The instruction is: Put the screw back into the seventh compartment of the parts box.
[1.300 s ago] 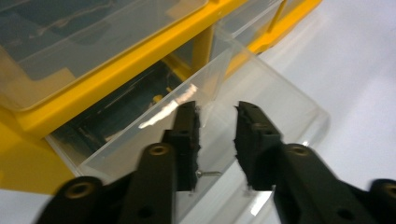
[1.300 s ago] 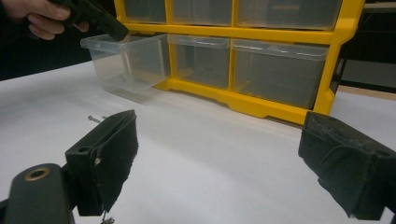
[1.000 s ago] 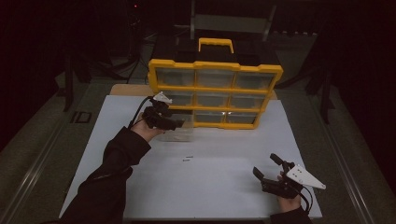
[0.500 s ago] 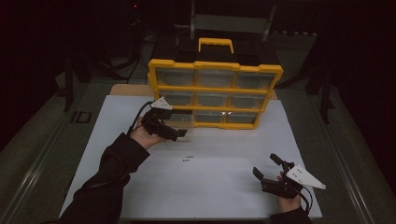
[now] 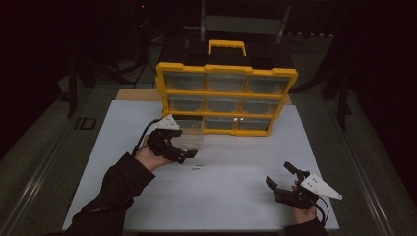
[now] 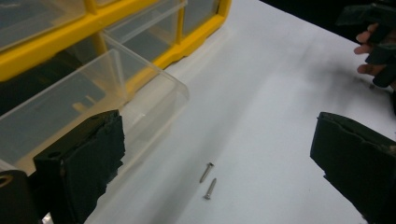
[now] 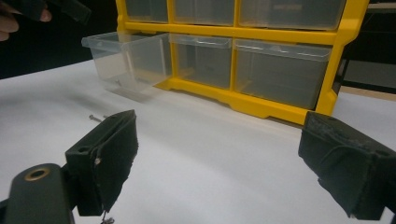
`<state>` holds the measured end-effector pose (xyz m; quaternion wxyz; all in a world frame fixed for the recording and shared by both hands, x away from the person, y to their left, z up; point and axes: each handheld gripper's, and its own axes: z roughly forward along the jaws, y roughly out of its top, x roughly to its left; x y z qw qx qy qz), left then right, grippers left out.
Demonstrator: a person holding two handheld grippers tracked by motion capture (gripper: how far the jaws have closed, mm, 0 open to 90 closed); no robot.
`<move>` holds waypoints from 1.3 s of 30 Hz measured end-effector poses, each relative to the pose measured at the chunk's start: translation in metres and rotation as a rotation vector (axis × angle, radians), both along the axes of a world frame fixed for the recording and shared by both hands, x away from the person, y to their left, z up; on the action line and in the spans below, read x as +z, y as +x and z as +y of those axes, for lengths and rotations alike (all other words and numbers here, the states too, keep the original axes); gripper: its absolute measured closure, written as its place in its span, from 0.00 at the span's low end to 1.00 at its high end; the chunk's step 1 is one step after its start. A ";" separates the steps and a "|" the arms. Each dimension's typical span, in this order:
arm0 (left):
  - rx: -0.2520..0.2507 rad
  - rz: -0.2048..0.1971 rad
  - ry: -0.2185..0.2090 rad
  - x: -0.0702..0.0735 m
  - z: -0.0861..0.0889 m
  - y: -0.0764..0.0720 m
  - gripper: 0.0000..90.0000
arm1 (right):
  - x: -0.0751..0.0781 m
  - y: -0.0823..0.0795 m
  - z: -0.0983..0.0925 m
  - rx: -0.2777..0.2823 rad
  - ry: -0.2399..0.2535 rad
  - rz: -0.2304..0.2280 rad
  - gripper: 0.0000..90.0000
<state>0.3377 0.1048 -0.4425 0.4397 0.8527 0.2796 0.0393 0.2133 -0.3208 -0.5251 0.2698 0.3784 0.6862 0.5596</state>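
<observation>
Clear drawer (image 6: 93, 98) pulled out; L gripper (image 5: 189, 155) open (2 screws (image 6: 208, 181) below).

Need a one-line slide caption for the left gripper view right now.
Left gripper, jaws open, above two small metal screws on the white table, beside the pulled-out clear plastic drawer of the yellow organizer.

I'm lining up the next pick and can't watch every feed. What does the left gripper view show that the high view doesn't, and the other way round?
Left gripper view alone: two separate screws lying apart on the white sheet, between the wide-open left tongs.

High view alone: the whole yellow organizer with its handle, and the right tongs open near the sheet's front edge.

Both: the clear bottom-left drawer pulled out of the organizer, the white sheet, and the hand holding the right tongs.
</observation>
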 end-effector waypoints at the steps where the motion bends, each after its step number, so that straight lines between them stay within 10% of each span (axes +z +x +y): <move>1: -0.006 -0.001 -0.001 -0.001 0.000 -0.001 0.02 | 0.000 0.000 0.000 0.002 0.000 0.000 0.13; 21: -0.081 0.013 -0.020 -0.032 -0.006 -0.019 0.15 | 0.000 -0.001 0.001 0.005 -0.002 0.001 0.13; 39: -0.108 0.032 0.049 -0.070 -0.018 -0.013 0.63 | 0.000 0.000 0.001 0.008 -0.002 0.003 0.13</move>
